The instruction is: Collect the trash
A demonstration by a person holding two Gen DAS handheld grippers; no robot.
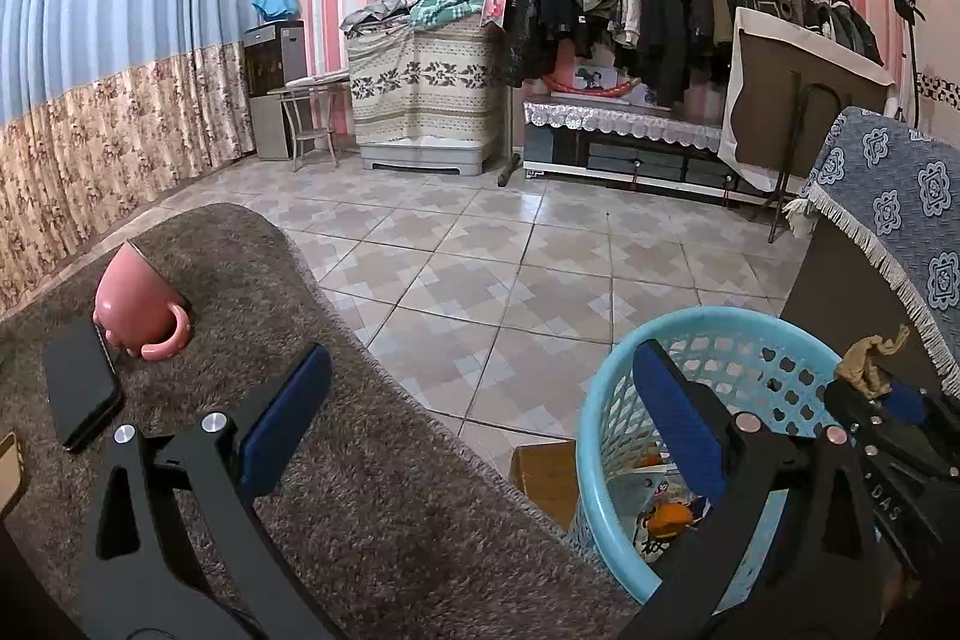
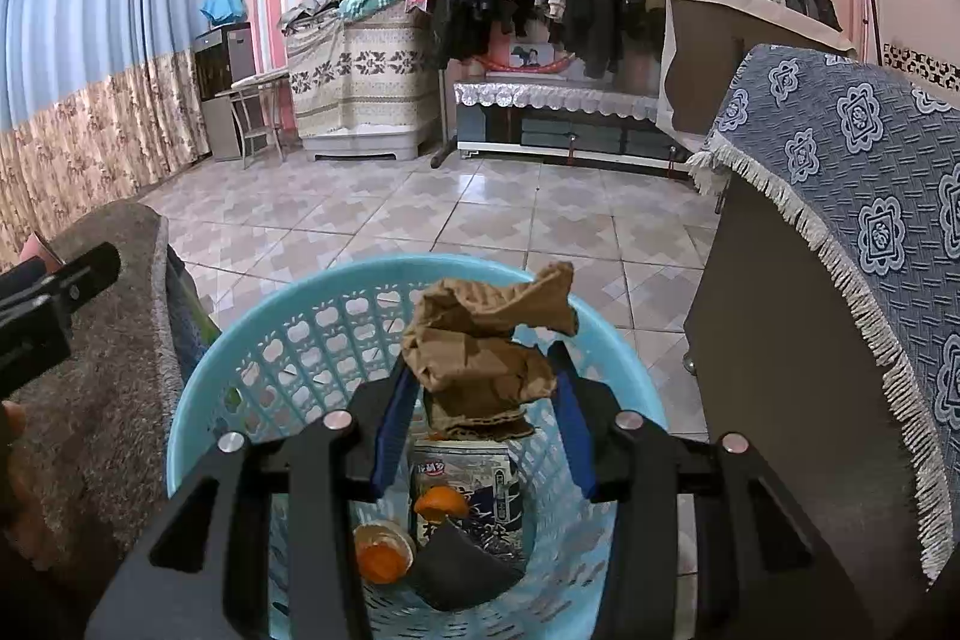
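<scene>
holding: the right gripper (image 2: 485,394) pinches a crumpled brown paper scrap (image 2: 480,352) between its blue pads, jaws pressed in on the wad
where the trash is: the brown paper scrap hangs in the air over the mouth of the light blue basket (image 2: 288,316), not touching the rim; in the left wrist view the same scrap (image 1: 870,358) shows above the basket's far right edge (image 1: 606,388)
key relation: the basket opening lies straight below and ahead of the right claw, so the drop looks like a plain release downward; the scrap's long axis runs roughly upright, with a flap leaning to the right past the pad
nearer hand: the right one, already above the basket; the left gripper (image 1: 480,412) hovers beside it, jaws spread wide and carrying nothing, over the edge of the grey rug-covered surface (image 1: 360,460)
already inside: a printed packet (image 2: 474,484), orange peel pieces (image 2: 384,556) and a dark wad (image 2: 462,568) at the bottom
other things: a pink mug (image 1: 141,304) on its side touching a black phone (image 1: 81,388)
hidden or unclear: how deep the pads bite the scrap is masked by its folds; the basket's near rim is cut off by the gripper body; the packet's print is unreadable
</scene>
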